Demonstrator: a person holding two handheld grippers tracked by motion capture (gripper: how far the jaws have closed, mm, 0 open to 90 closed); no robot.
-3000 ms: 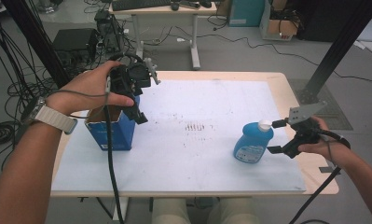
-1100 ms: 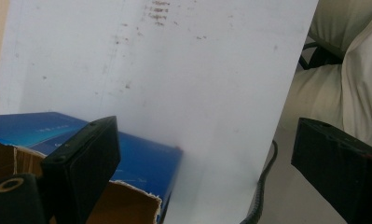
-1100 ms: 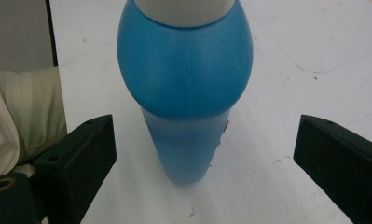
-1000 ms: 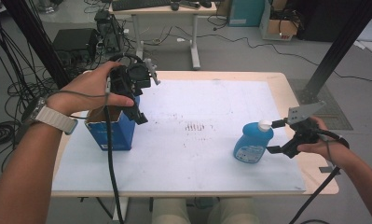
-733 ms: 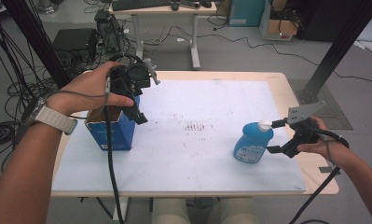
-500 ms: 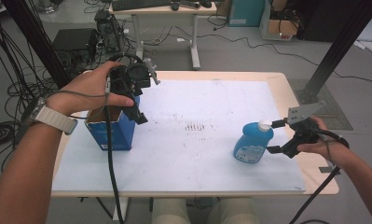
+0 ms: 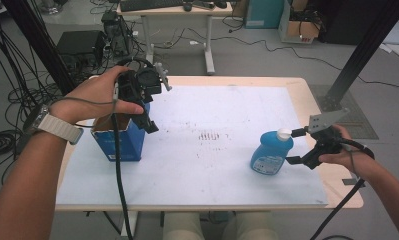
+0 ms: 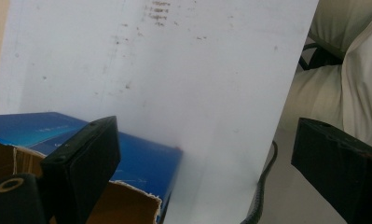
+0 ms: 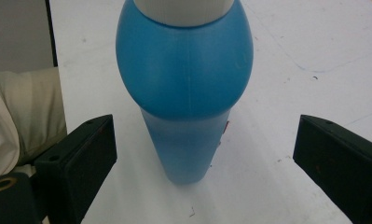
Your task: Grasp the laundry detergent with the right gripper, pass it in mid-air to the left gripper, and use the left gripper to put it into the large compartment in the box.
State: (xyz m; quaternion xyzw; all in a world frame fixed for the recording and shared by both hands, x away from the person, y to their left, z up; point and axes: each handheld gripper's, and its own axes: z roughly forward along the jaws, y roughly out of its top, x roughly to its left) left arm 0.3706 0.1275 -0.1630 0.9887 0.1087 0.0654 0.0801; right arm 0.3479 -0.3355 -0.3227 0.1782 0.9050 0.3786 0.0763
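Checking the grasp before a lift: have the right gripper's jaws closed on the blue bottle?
No, the right gripper is open, its jaws apart from the blue bottle.

A pale wooden table (image 7: 314, 107) carries a white sheet (image 7: 227, 165); a blue cardboard box (image 7: 121, 142) stands at centre left, a blue bottle (image 7: 269, 152) at lower right.

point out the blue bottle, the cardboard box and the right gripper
blue bottle (image 7: 268, 155), high view, on its blue body
cardboard box (image 7: 123, 142), high view, on its blue front side
right gripper (image 7: 293, 146), high view, midway between its open jaw tips
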